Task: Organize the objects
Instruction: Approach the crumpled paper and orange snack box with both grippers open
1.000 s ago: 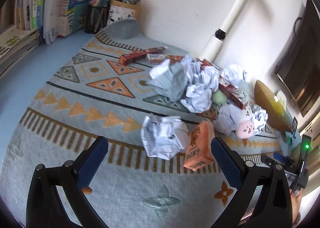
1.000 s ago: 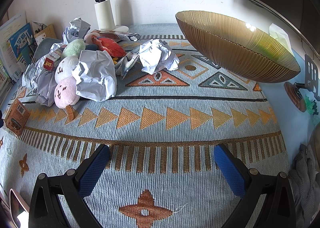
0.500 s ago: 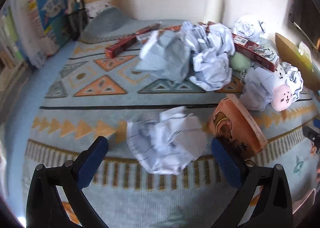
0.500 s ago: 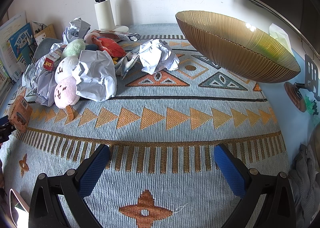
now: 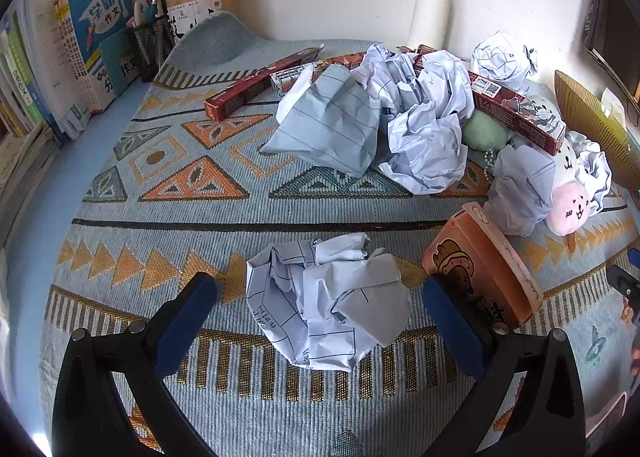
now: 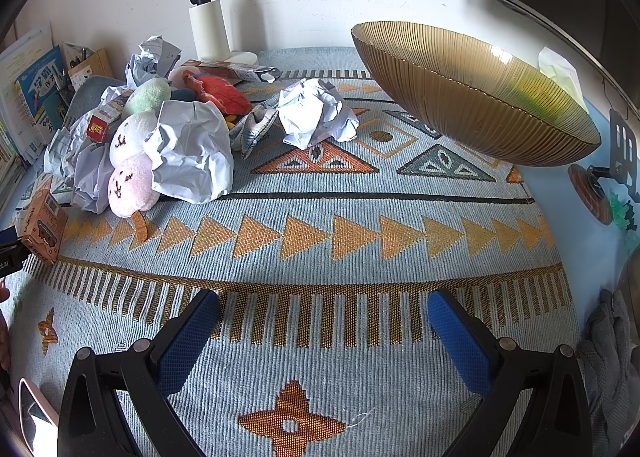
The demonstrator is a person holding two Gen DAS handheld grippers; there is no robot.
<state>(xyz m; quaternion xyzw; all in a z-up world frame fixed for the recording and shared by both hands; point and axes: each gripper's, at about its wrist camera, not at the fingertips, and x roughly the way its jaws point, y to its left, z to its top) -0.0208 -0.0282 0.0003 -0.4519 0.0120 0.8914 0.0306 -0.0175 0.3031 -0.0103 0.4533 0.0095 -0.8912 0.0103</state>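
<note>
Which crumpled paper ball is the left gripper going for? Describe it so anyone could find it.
On the patterned blue mat, look at the near edge, in front of the main clutter pile. The crumpled paper ball lies alone between the left gripper's open jaws, beside the orange carton; the other paper balls sit in the pile.

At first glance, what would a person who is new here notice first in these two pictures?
Probably the crumpled paper ball lying on the patterned cloth between the open fingers of the left gripper, with an orange carton just to its right. In the right wrist view, the big ribbed golden bowl dominates the far right.
</note>
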